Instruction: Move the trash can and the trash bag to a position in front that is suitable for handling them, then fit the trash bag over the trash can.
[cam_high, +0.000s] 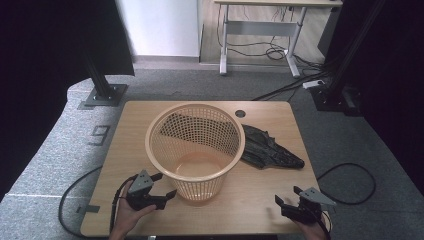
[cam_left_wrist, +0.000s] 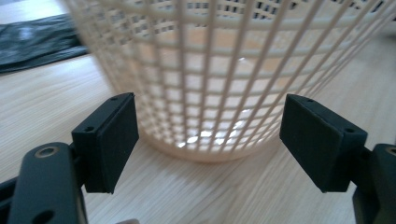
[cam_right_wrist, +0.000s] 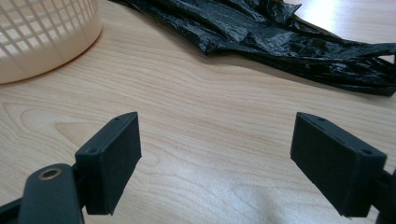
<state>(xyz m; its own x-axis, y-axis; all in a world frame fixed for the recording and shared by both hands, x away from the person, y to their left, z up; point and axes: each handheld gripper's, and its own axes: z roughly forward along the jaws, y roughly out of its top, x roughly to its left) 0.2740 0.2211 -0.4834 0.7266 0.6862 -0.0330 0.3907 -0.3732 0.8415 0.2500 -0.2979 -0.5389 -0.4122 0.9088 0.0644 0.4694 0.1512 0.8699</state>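
Presently the peach plastic lattice basket (cam_high: 194, 150) stands upright at mid-bench, its base just ahead of my left gripper (cam_high: 161, 186), whose fingers (cam_left_wrist: 111, 140) are spread wide and hold nothing. My right gripper (cam_high: 289, 195) rests near the front right of the light wooden bench (cam_high: 250, 200), fingers likewise spread and empty. Right of the basket lies a crumpled black plastic bag (cam_high: 267, 149), touching its far side.

a light wooden table (cam_high: 135, 150) with rounded corners and a round cable hole (cam_high: 240, 114) near its far edge. a peach mesh basket (cam_high: 192, 147) stands upright at its middle; a crumpled black plastic bag (cam_high: 267, 149) lies beside it toward the right edge.
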